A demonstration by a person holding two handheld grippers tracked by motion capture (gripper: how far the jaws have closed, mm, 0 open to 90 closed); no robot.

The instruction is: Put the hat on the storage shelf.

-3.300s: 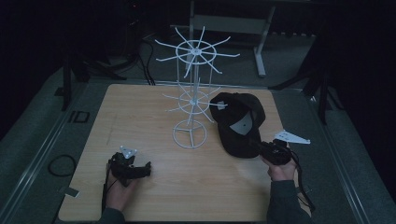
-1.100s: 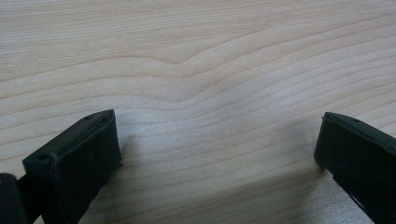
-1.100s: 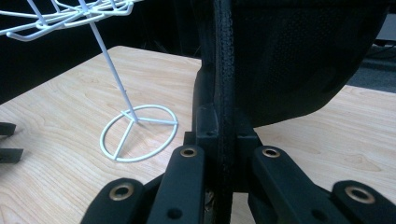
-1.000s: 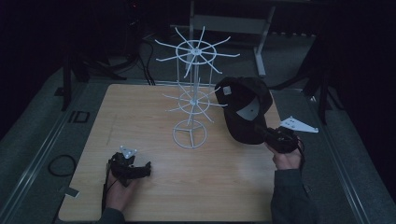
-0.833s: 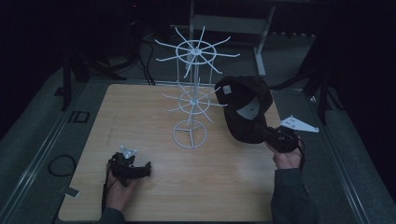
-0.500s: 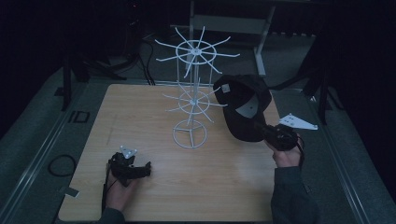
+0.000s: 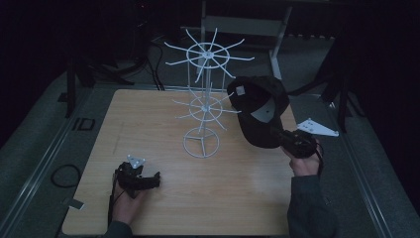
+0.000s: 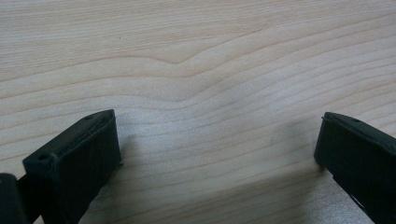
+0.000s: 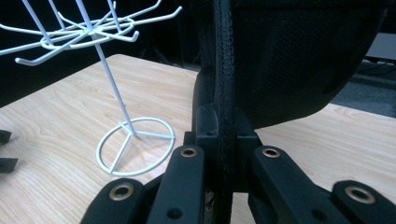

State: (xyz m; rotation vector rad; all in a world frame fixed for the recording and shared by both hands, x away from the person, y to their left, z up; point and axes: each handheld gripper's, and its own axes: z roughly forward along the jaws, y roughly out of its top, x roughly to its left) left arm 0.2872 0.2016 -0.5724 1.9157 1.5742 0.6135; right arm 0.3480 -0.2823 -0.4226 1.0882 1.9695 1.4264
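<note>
Black tongs [image 7: 148, 179] w/ grey 3-cornered top plates, brass-ringed screw holes, trailing black cable; dark grey sleeves [image 7: 309, 208].

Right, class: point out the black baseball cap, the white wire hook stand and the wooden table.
black baseball cap [image 7: 257, 106], high view, on its crown
white wire hook stand [image 7: 201, 143], high view, on its ring base
wooden table [image 7: 233, 196], high view, on bare top

Black cap [image 7: 257, 106] with a grey underside, white wire rack [image 7: 204, 94] beside it, pale wavy-grained wooden counter [image 7: 148, 124], black claws.
</note>
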